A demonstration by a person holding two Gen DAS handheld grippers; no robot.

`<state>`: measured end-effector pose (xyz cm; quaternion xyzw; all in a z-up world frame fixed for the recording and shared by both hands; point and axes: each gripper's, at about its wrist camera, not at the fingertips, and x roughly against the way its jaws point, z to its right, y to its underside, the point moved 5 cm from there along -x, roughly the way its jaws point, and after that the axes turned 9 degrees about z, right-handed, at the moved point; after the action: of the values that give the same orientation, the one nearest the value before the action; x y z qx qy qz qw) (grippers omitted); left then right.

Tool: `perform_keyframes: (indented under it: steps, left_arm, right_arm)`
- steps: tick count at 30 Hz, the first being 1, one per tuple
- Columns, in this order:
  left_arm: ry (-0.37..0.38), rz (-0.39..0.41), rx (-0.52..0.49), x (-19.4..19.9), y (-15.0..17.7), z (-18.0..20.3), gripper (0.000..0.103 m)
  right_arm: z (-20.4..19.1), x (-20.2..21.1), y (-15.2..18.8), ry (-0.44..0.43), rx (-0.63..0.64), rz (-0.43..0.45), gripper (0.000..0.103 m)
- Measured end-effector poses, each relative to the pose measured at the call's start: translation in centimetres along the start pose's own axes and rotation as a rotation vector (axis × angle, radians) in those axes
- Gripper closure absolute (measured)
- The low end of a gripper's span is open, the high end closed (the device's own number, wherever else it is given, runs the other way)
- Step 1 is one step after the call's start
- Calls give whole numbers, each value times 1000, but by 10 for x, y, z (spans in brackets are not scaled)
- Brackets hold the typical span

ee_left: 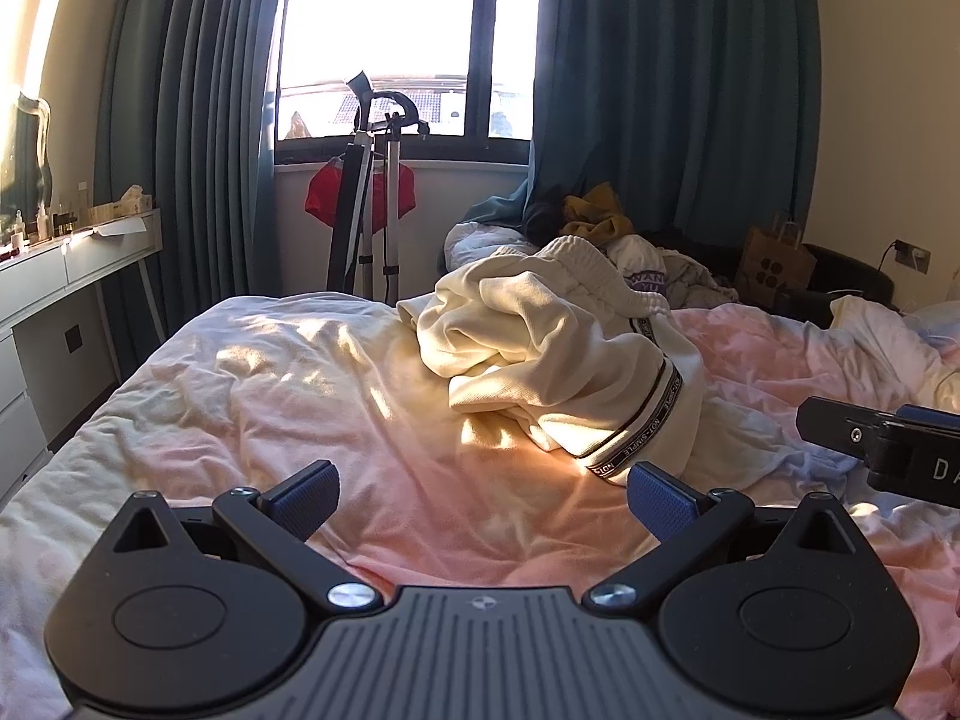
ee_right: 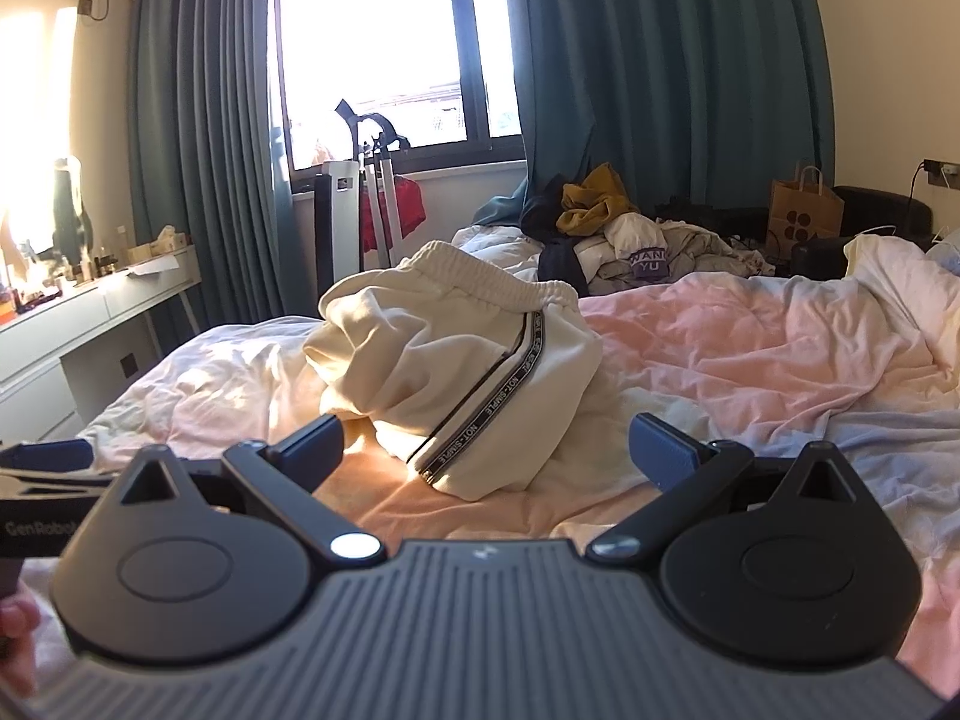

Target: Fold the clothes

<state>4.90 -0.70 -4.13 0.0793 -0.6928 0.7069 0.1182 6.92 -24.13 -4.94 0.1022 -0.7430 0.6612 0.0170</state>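
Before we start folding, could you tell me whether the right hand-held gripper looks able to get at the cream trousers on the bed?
Probably yes: the right hand-held gripper is open and faces the cream trousers, with only bare duvet between them.

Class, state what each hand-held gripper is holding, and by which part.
Nothing. The left hand-held gripper and right hand-held gripper are both open, short of the crumpled cream trousers.

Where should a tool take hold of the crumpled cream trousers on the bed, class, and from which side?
Grip the ribbed elastic waistband of the cream trousers. It arches up clear on top of the heap, a firm raised edge. The right tool, open and facing it, could probably reach over the heap from the near side; the legs below are bunched and hard to separate.
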Motion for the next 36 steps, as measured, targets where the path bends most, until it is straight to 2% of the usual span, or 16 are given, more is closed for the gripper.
perform_keyframes:
  steps: [8,14,20,22,28,31,36]
  left_arm:
    - [10,-2,1,-3,1,1,0]
    - [18,-38,21,-16,-1,1,0]
    - [66,-61,67,-49,-30,6,0]
    - [98,-67,80,-69,-44,10,0]
    - [115,-89,76,-154,-86,28,0]
    - [105,-81,9,-206,-105,44,0]
    - [62,-66,-151,-284,-117,66,0]
  right_arm:
    - [2,-1,1,14,10,-4,0]
    - [7,-4,4,36,13,-27,0]
    - [22,-8,5,83,-28,-46,0]
    - [28,-9,5,96,-51,-46,0]
    - [44,-20,9,99,-132,-57,0]
    - [52,-33,16,106,-162,-80,0]
    - [66,-57,30,114,-234,-109,0]
